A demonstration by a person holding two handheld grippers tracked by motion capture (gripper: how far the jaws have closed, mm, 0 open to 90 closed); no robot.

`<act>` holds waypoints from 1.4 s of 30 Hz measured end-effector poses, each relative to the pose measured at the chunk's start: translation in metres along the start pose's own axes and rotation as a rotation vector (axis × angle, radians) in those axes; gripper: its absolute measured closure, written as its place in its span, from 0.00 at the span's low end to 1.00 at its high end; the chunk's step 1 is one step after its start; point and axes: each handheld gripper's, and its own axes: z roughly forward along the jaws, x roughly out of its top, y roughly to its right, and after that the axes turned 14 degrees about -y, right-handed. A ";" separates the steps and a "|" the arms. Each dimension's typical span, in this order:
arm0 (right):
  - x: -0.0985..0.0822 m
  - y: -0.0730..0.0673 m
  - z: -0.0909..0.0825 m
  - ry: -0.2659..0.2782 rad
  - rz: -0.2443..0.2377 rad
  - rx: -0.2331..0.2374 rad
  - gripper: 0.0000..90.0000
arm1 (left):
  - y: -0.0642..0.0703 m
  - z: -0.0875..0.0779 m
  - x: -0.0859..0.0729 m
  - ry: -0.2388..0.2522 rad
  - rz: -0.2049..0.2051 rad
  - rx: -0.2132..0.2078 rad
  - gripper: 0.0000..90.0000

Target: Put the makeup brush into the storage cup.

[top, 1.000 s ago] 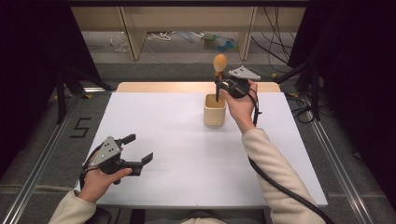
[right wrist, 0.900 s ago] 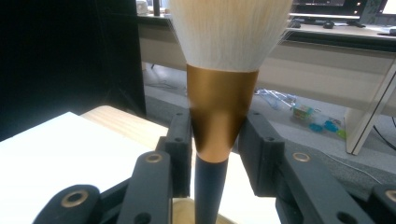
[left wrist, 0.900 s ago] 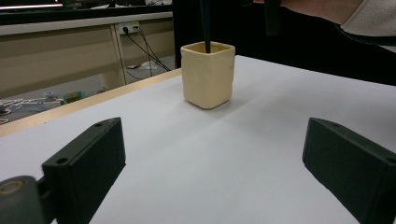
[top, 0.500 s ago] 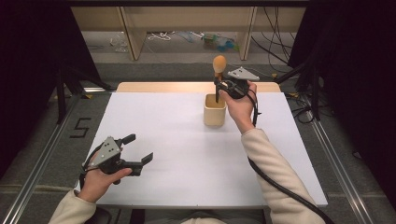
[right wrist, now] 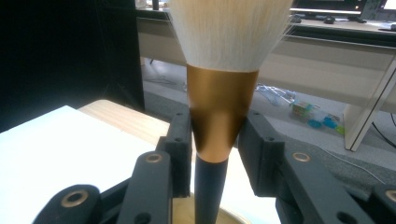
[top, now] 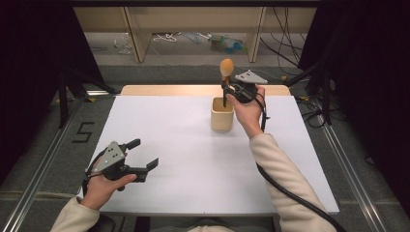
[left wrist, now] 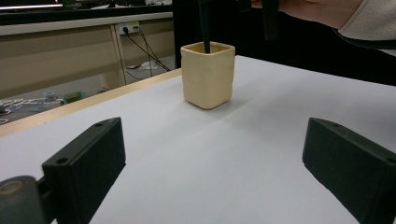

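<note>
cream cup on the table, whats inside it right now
The dark handle of a makeup brush stands upright in the cream cup, held at its gold collar by the right gripper. The cup's wall hides the handle's lower end and the bottom.

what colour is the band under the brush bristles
Copper-gold, on the brush; clearest in the right gripper view.

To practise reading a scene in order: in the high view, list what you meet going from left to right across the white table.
Left gripper with open fingers → cream cup → right hand, whose right gripper holds the brush upright above the cup.
</note>
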 end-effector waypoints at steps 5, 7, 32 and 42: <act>-0.001 0.000 0.001 -0.006 -0.003 -0.002 0.74 | 0.000 0.000 0.000 0.000 0.001 0.001 0.06; -0.001 0.000 0.001 -0.013 0.005 0.006 0.74 | 0.000 0.000 0.000 -0.001 0.000 0.000 0.06; -0.003 -0.001 0.004 -0.012 -0.010 -0.002 0.74 | 0.000 0.000 0.000 -0.002 0.000 0.000 0.06; -0.004 0.000 0.006 -0.012 -0.017 -0.009 0.74 | 0.001 0.000 0.000 -0.002 -0.006 -0.002 0.06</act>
